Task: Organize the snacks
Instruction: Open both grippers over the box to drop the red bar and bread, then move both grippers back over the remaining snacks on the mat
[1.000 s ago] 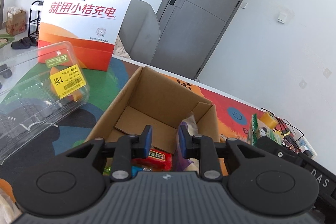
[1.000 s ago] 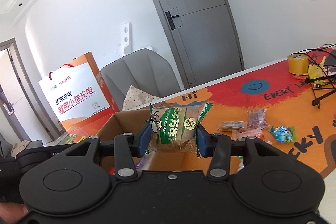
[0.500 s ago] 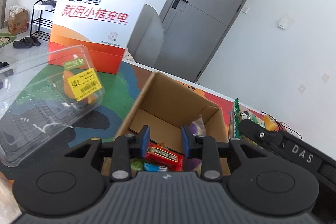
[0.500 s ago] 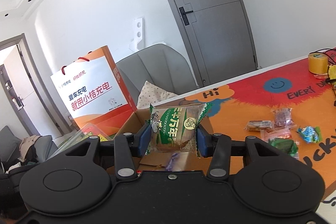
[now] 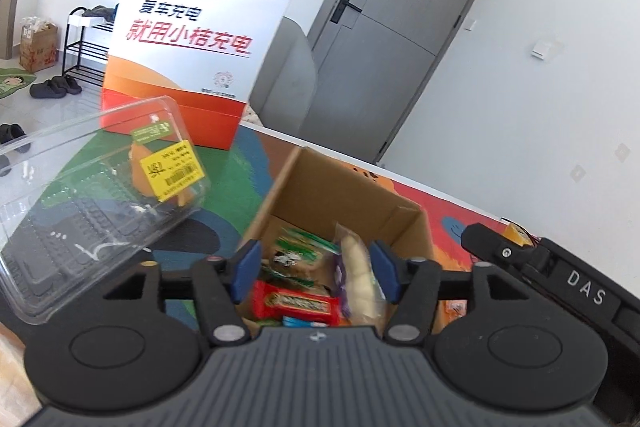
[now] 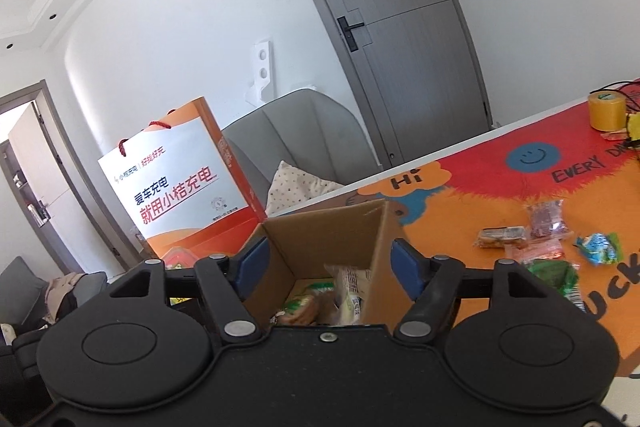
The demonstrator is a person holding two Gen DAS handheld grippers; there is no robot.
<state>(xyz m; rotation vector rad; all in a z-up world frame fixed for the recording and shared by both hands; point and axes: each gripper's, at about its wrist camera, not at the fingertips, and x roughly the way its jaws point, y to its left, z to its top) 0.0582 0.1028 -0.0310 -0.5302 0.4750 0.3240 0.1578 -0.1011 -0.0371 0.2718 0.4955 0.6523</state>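
Right wrist view: tablecloth (image 6: 500,211) reads "Hi", "EVERY"; both claws just opened, gripping nothing.

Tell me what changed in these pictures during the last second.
The right gripper has just opened and let go of the green-printed pastry packet, now inside the brown cardboard box. The left gripper has also just opened, empty. The loose snacks on the table stayed.

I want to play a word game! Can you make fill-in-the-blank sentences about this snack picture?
1. The snacks are dropped into a cardboard ____.
2. The door behind the table is ____.
3. The smiley face on the tablecloth is ____.
4. The right hand-held gripper holds ____.

Answers: box, grey, blue, nothing
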